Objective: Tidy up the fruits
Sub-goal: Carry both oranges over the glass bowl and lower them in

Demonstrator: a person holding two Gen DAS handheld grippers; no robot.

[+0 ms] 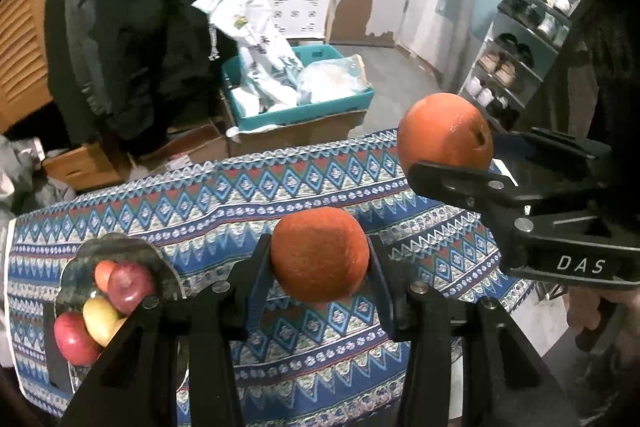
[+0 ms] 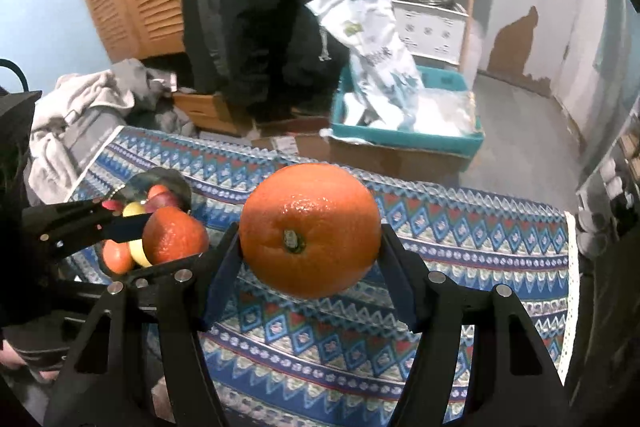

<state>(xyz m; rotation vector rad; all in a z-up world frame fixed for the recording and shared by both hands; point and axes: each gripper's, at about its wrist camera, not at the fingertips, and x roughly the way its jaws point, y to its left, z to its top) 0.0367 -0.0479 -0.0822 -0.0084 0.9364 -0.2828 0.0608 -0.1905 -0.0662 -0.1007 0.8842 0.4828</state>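
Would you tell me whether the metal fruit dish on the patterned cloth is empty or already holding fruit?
Holding fruit. The dish contains red apples and a yellow fruit; both oranges are outside it, in the grippers.

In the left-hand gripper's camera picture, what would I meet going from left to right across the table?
Fruit plate with apples → smaller orange held in the left gripper → bigger orange held in the right gripper.

Both claws black: left claw (image 1: 320,263), right claw (image 2: 310,231). Small orange (image 1: 320,254) deep matte orange; large orange (image 2: 310,229) bright glossy orange with a green stem scar. Tablecloth (image 1: 304,183): blue, red and white zigzag-diamond bands. Plate (image 1: 120,251) silver, holding red apples (image 1: 130,285) and a yellow one (image 1: 100,319). Crate (image 2: 408,139) teal.
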